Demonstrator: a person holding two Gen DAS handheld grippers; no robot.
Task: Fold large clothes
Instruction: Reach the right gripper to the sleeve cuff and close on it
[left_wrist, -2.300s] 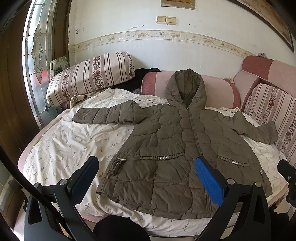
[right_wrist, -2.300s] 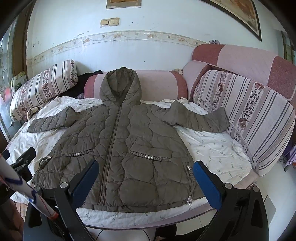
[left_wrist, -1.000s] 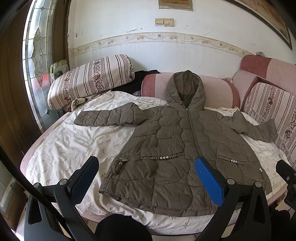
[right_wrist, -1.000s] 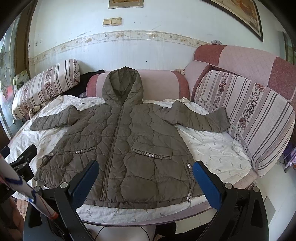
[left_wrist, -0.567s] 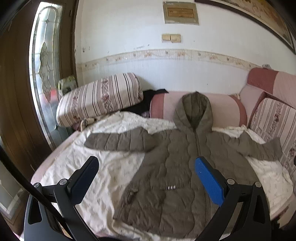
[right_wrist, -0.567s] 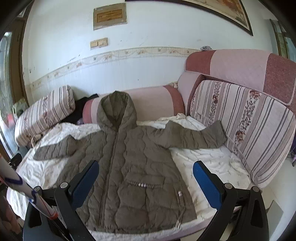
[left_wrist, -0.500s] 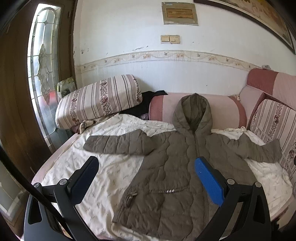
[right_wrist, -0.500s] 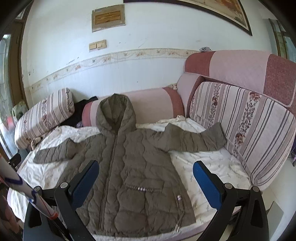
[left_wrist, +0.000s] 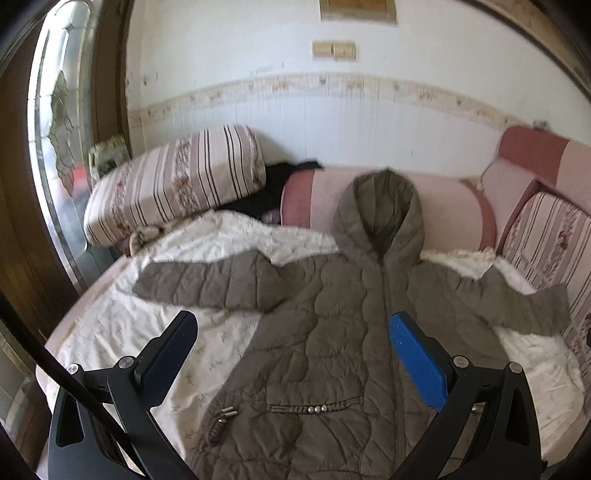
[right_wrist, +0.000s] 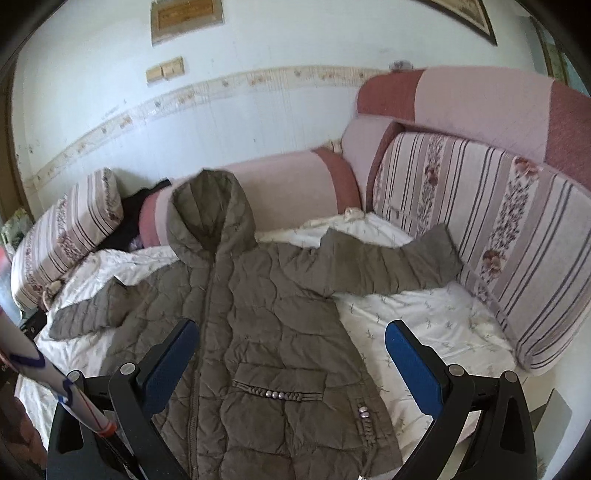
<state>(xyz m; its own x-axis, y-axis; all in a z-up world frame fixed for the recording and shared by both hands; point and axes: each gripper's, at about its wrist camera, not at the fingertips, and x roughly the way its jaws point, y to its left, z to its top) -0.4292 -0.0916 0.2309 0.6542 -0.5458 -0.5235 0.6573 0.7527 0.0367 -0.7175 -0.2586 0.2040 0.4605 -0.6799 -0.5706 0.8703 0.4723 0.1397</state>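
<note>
White floral sheet (left_wrist: 122, 325) on a cushioned corner bed, bearing an olive quilted coat (left_wrist: 325, 332) laid flat, front up, zipped, hood (left_wrist: 384, 210) propped against the pink bolster (right_wrist: 295, 184).

Both sleeves lie spread wide on the sheet. Compared with a second ago, the left gripper (left_wrist: 291, 354) and right gripper (right_wrist: 291, 354) have advanced over the coat's lower body, so the hem now falls out of frame; both hang wide open, holding nothing, so folding has evidently not begun and a sleeve grasp seems the likely first step. Striped cushions (right_wrist: 480, 229) flank the bed. Motion blur softens the left view; a dark garment (left_wrist: 273, 184) behind the bolster is unidentifiable.
</note>
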